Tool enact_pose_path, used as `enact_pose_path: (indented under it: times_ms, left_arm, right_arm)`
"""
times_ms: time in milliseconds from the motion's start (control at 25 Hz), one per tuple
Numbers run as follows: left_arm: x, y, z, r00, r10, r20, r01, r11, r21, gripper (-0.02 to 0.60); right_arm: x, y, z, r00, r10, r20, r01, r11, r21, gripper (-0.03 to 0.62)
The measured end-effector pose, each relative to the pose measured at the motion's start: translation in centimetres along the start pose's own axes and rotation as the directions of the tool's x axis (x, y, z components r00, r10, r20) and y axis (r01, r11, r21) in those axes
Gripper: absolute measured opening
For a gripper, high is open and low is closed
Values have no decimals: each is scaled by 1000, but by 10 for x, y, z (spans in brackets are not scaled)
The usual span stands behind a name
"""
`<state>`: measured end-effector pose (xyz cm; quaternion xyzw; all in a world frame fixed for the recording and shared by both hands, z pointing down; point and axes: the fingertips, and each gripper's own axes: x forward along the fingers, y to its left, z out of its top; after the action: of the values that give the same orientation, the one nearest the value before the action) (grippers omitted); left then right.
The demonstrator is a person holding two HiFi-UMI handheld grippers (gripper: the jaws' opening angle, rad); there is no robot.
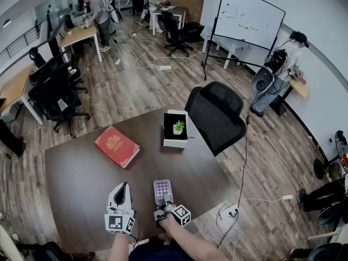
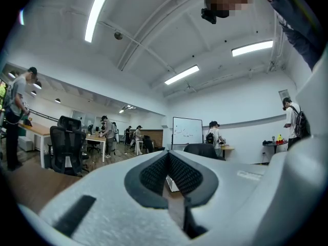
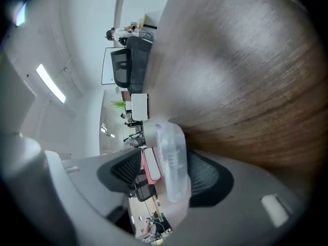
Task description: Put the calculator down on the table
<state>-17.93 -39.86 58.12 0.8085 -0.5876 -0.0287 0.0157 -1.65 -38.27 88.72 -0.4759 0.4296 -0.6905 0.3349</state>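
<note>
The calculator (image 1: 162, 191), pale with lilac keys, lies flat on the dark brown table (image 1: 81, 184) near its front edge. My right gripper (image 1: 161, 204) is at the calculator's near end. In the right gripper view the gripper is rolled on its side and the calculator (image 3: 171, 160) stands between the jaws of my right gripper (image 3: 164, 160). It lies against one pad, and a slim gap shows at the other, so the jaws are open. My left gripper (image 1: 123, 188) rests just to the left, shut and empty, its fingertips (image 2: 167, 155) meeting.
A red book (image 1: 117, 145) lies at the table's left middle. A white box with a small green plant (image 1: 175, 128) stands at the far edge, and a black office chair (image 1: 217, 113) is behind it. People and desks fill the room beyond.
</note>
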Motion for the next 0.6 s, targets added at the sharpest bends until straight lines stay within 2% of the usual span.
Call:
enact_pose_path:
  times_ms: [160,200,280,360,480,600]
  left_arm:
    - [1,3,-2,1000,9,7,-9,1000,-21,-5]
    - [2,3,-2,1000,10,8,-10,1000,-23,-5]
    - [3,4,-2,1000,10,7,-10,1000,-23,-5]
    - [5,4,-3,1000,11,5,-11,1000,-25,-5]
    - [7,4,-3,1000,9,7,-9,1000,-28,-5]
    - [8,3,-2,1000,6,17,-6,999,-31,-5]
  right_arm:
    - [2,-1,0,1000,-22,-18,23,999,37,415]
    - [2,-1,-1,999,-36,-29,37,999,39,425]
    - [0,-3,-7,995,-86,-54,89,995,53,458]
    - [-3,-4,-16,986,-142,-83,148,987,67,525]
    - [-7,-2,-22,978,-182,-102,187,982,40,536]
    - [-12,2,-22,976,-187,-111,191,981,28,538]
